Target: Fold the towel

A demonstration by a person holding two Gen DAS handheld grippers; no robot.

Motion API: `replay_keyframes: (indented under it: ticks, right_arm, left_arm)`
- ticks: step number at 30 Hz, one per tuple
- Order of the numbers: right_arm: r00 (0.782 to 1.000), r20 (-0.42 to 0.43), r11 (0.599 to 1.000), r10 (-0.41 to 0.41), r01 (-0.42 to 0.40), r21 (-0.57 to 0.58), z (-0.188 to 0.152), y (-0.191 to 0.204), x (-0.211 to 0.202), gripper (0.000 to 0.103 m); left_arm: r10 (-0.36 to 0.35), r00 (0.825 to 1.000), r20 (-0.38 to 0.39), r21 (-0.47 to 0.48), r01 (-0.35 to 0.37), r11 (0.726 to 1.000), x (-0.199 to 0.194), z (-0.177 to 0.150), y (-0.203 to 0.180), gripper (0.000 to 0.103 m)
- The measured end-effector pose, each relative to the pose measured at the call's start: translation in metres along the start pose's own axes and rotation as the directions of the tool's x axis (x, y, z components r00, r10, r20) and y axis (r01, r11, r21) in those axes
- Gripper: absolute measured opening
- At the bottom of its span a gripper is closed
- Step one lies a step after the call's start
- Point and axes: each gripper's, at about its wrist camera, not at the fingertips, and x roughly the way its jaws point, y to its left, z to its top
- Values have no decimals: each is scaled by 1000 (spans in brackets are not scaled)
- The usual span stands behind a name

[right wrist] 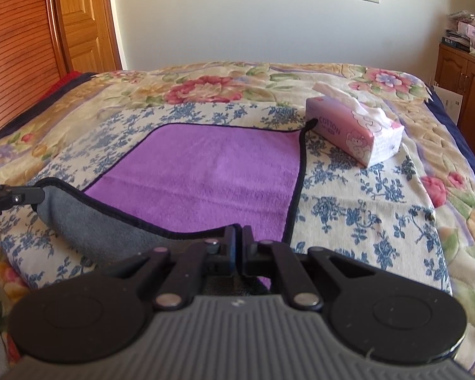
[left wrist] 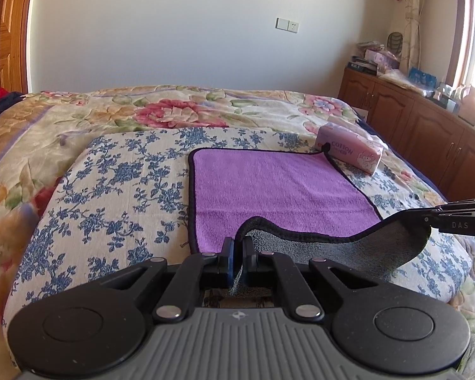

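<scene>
A purple towel [left wrist: 275,186] with a black hem and a grey underside lies on a blue-flowered cloth on the bed; it also shows in the right wrist view [right wrist: 205,177]. My left gripper [left wrist: 238,247] is shut on the towel's near left corner. My right gripper [right wrist: 239,237] is shut on the near right corner. Both corners are lifted, so the near edge curls up and shows the grey underside [left wrist: 357,247]. In the left wrist view the right gripper [left wrist: 440,217] enters from the right; in the right wrist view the left gripper [right wrist: 31,198] enters from the left.
A pink tissue box [left wrist: 351,153] sits by the towel's far right corner, also in the right wrist view [right wrist: 354,133]. The blue-flowered cloth [left wrist: 117,183] lies over a floral quilt [left wrist: 174,107]. Wooden cabinets [left wrist: 427,126] stand at the right, a wooden door [right wrist: 79,19] at the left.
</scene>
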Motion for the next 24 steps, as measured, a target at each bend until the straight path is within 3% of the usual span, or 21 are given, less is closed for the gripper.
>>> replay_keyframes:
  ticks: [24]
  right_arm:
    - [996,89,998,23,-18,-59,24,4,-2,4]
  left_arm:
    - [5,1000,22,21,-5,1000,7,23,-3,6]
